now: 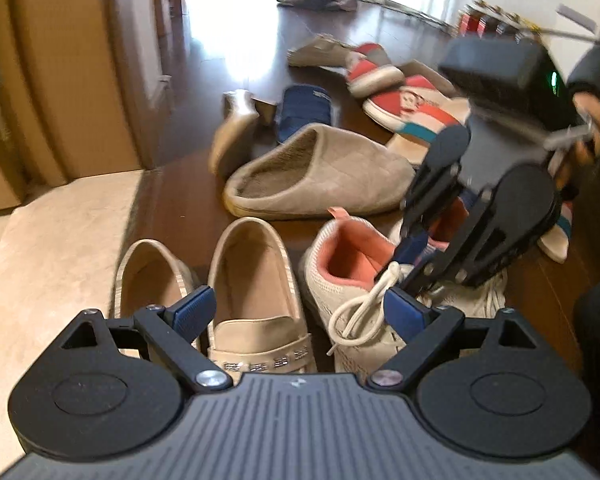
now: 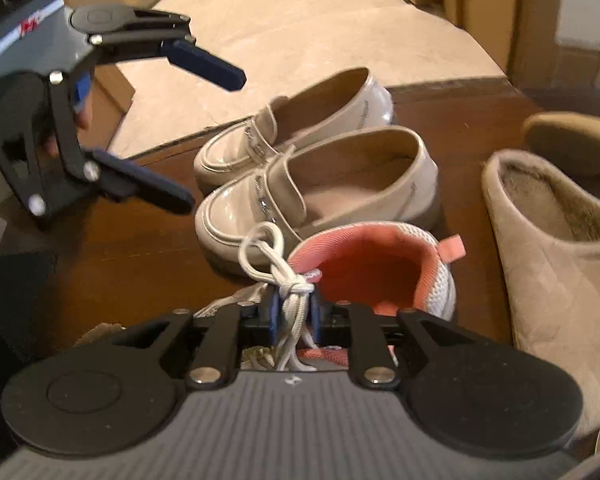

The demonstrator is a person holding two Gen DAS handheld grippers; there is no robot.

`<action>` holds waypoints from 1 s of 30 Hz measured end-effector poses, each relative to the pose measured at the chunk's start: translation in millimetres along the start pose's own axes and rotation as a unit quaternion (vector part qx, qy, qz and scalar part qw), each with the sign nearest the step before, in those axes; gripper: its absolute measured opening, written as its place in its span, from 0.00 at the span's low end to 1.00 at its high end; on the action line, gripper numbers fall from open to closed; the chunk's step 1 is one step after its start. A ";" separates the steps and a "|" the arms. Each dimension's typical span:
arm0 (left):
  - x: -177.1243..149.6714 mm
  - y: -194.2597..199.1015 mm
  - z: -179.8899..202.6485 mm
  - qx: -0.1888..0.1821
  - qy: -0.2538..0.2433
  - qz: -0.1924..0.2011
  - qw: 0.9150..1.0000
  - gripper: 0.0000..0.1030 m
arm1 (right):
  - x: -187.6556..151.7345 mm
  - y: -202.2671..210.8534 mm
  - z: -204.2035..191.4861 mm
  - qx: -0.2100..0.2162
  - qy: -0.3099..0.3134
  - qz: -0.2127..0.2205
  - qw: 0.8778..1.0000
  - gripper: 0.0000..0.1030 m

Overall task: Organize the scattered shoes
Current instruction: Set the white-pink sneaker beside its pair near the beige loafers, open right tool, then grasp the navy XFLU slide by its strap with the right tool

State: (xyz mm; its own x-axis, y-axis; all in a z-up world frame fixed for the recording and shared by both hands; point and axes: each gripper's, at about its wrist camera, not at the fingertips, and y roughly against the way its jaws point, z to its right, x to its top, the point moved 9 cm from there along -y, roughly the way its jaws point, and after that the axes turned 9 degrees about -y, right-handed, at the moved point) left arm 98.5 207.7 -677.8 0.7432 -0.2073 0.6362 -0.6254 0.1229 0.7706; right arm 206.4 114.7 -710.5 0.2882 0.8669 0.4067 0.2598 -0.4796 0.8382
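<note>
one white sneaker [image 2: 380,268] with a pink lining is sitting on the dark floor [image 2: 132,248] just beside two cream loafers [image 2: 320,168]; the right gripper [image 2: 294,312] is pinching its laces [image 2: 292,300]; the left gripper [image 1: 300,312] is hanging spread wide above the loafers; a beige slipper [image 1: 320,172] is lying near.

A dark wooden floor [image 1: 168,200] carries the shoes, meeting a pale beige floor area [image 1: 52,248] on one side. Two cream loafers [image 2: 316,184] stand side by side near that edge, with a white sneaker with a pink lining [image 2: 380,264] just beside them. Beyond lie a tan slipper [image 1: 320,176], a beige heeled shoe [image 1: 236,128], a blue slipper [image 1: 304,112] and red-striped shoes [image 1: 416,108].
</note>
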 end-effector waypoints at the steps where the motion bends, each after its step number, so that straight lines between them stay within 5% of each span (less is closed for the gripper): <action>1: 2.3 -3.1 4.0 -0.006 -0.011 0.001 1.000 0.90 | -1.2 9.5 2.3 -0.005 -0.007 0.015 1.000 0.21; 3: 6.8 -7.0 8.6 -0.015 -0.021 0.005 1.000 0.90 | -9.7 38.4 11.4 -0.024 -0.031 0.042 0.998 0.31; 7: 41.9 -32.1 25.0 -0.056 -0.083 0.016 0.995 0.90 | -45.5 89.8 48.5 -0.092 -0.097 0.077 0.988 0.35; 10: 66.4 -54.9 37.6 -0.084 -0.127 0.018 0.988 0.90 | -96.8 119.6 106.9 -0.176 -0.178 0.076 0.965 0.37; 14: 95.1 -78.1 54.0 -0.109 -0.168 0.024 0.979 0.90 | -145.8 134.4 176.4 -0.232 -0.262 0.066 0.935 0.37; 20: 116.7 -94.9 74.5 -0.127 -0.185 0.014 0.974 0.90 | -148.8 120.5 221.4 -0.140 -0.294 0.083 0.942 0.36; 22: 115.4 -97.2 76.3 -0.127 -0.182 0.008 0.975 0.90 | -148.9 116.0 229.5 -0.102 -0.309 0.084 0.942 0.28; 24: 112.8 -100.8 78.5 -0.127 -0.175 0.001 0.976 0.90 | -149.2 110.5 231.1 -0.092 -0.311 0.086 0.942 0.17; 27: 109.3 -105.3 80.0 -0.128 -0.164 -0.008 0.978 0.90 | -157.3 114.8 231.6 -0.065 -0.326 0.084 0.939 0.14; 30: 108.2 -106.9 83.0 -0.131 -0.167 -0.014 0.977 0.90 | -172.9 116.8 220.2 -0.067 -0.299 0.054 0.950 0.14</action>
State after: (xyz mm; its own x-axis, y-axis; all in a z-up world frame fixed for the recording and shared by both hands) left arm 226.1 91.6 -694.6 0.6128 -0.5140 0.6002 -0.4905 0.3481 0.7989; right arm 389.9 -121.1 -763.0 0.7893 0.5624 0.2464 0.0916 -0.5047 0.8584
